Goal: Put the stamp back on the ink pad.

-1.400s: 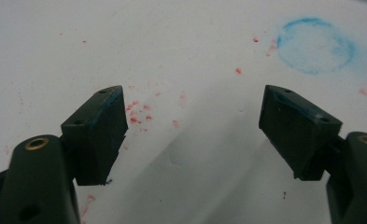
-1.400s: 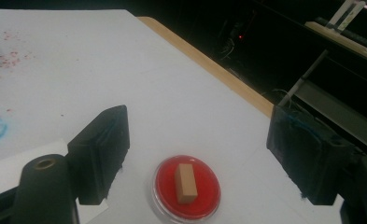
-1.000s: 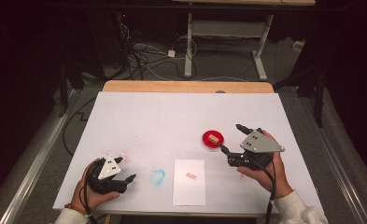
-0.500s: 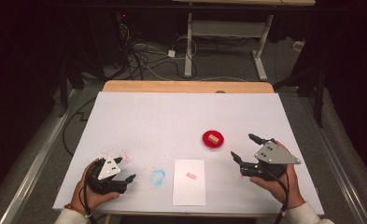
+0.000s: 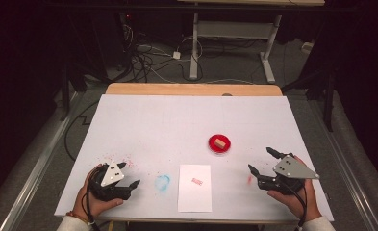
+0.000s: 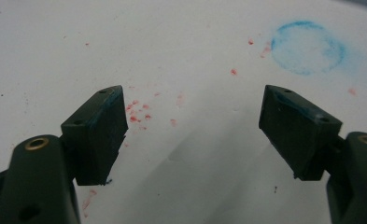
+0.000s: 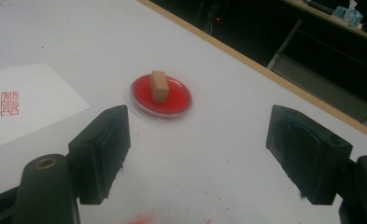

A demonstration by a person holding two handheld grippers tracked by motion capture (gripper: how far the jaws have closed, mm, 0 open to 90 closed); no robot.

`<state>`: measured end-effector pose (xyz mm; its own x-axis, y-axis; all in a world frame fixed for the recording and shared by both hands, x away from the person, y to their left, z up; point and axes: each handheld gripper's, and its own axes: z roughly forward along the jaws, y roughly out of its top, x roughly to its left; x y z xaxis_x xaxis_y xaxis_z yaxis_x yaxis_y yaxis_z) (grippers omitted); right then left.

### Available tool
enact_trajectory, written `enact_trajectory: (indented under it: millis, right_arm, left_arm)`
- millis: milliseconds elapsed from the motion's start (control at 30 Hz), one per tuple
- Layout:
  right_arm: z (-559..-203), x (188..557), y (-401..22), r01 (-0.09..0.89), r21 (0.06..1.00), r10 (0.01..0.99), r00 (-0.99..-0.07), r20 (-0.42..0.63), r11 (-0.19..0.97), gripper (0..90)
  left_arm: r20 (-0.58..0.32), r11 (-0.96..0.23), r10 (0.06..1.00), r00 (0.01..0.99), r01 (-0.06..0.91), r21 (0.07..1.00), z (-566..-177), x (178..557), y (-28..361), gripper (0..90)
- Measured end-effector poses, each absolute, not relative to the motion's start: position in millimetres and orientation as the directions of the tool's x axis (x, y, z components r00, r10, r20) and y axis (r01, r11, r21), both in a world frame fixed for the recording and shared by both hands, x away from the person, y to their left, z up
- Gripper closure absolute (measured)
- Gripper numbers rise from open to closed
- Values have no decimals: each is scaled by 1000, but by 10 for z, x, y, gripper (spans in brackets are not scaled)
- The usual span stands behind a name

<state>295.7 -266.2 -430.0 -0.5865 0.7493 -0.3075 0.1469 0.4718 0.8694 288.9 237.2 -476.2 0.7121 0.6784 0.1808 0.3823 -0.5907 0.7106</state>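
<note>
Red is sitting at the centre right of your white table (image 5: pixel 186 120): a round red ink pad (image 5: pixel 219 143) with a small tan wooden stamp block (image 5: pixel 220 142) standing upright in its middle. In the right gripper view the pad (image 7: pixel 161 96) and the block (image 7: pixel 159 86) are lying ahead of your jaws, between them in line of sight but well clear of them.

You are holding your right gripper (image 5: pixel 264 166) near the table's right front corner, its jaws spread wide apart and gripping nothing; the right gripper (image 7: pixel 197 154) is pointing toward the pad. A red smudge (image 5: pixel 249 179) is marking the table just beside that gripper.

You are resting your left gripper (image 5: pixel 129 175) near the left front edge, jaws likewise wide apart and empty. In the left gripper view the gripper (image 6: pixel 193 133) is hovering over red specks (image 6: pixel 139 112), with a blue ring-shaped smear (image 6: pixel 307 46) farther ahead to the right.

A white sheet of paper (image 5: pixel 195 187) is lying at the front edge between your two hands, bearing a small red stamp print (image 5: pixel 196 181). The blue smear (image 5: pixel 162 182) is sitting just beside the sheet's left edge.
</note>
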Motion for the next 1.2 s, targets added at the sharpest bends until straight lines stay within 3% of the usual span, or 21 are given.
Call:
enact_trajectory:
  millis: [400, 600, 1200]
  right_arm:
    - [-4421, 2858, -2825, 162, 883, 775, -565, -284, 441, 235]
    - [-4527, 2849, -2840, 194, 867, 776, -564, -284, 458, 199]
    - [-4490, 2813, -2811, 170, 875, 770, -570, -288, 453, 176]
  left_arm:
    - [183, -584, 676, 714, 368, 723, -4737, 2903, 2369, 226]
    - [192, -590, 668, 719, 354, 726, -4725, 2907, 2352, 226]
    - [219, -609, 653, 726, 330, 721, -4709, 2867, 2344, 225]
